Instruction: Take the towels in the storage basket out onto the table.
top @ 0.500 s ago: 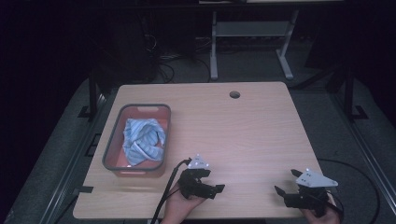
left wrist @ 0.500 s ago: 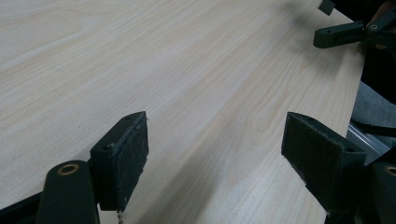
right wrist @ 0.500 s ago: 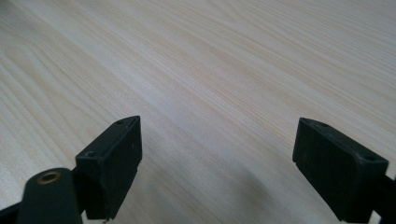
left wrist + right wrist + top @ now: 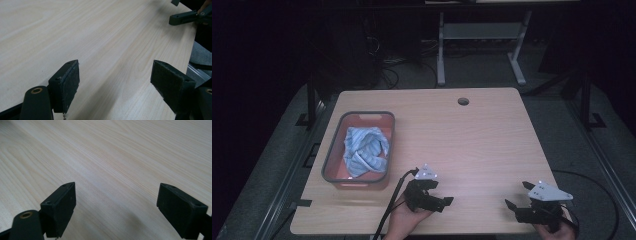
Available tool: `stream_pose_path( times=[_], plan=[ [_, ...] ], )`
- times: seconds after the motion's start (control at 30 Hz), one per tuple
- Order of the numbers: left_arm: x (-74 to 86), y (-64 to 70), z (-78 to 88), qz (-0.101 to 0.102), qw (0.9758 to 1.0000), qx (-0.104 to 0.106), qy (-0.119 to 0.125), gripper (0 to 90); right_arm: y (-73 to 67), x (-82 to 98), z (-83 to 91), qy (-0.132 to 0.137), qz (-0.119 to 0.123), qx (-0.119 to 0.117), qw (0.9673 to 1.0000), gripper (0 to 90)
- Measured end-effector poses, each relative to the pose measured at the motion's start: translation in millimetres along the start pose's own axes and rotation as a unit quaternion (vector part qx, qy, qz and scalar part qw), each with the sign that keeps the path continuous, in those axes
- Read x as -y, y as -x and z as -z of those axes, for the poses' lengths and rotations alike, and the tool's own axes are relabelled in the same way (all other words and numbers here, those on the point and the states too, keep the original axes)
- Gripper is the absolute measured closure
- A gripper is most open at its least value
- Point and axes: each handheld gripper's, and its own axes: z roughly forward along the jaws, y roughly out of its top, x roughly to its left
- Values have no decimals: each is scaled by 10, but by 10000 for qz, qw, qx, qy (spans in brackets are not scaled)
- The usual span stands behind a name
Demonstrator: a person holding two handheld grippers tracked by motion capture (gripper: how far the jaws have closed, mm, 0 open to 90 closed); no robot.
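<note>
Light wooden table (image 4: pixel 472 145), grey-rimmed bin (image 4: pixel 332 160) of striped cloth (image 4: pixel 364 150) at its left

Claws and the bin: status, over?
Left claw open, empty, low over bare table. Right claw open, empty, near front edge. Blue striped cloth bunched inside grey bin, untouched. Nothing between claws and bin.

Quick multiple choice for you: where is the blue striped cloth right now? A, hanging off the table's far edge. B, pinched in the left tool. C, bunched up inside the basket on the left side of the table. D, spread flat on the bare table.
C: the high view shows the blue striped cloth crumpled inside the basket, while both tools sit open near the table's front edge.
</note>
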Motion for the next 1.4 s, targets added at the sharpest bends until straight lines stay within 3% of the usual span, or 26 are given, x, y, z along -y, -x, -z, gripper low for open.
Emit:
stream_pose_path(
  times=[0.27,0.47,0.67,0.9,1.17,1.4],
  plan=[
    [-196,20,9,-19,10000,68,61,225,-13,0,-2,-21,-7,0,10000,152],
    [-434,-8,74,-119,9998,17,140,225,-7,8,9,-25,-36,53,10000,151],
    [-606,-27,140,-79,9998,122,138,225,-6,6,2,-48,-46,53,10000,151],
    [-688,-102,222,34,9996,257,122,219,-12,1,-4,-26,-19,42,10000,152],
    [-739,-177,302,70,9996,245,109,216,-14,2,5,-31,-37,44,10000,151],
    [-796,-312,459,251,9993,219,165,216,-23,-5,7,-16,1,32,10000,152]
  ],
)
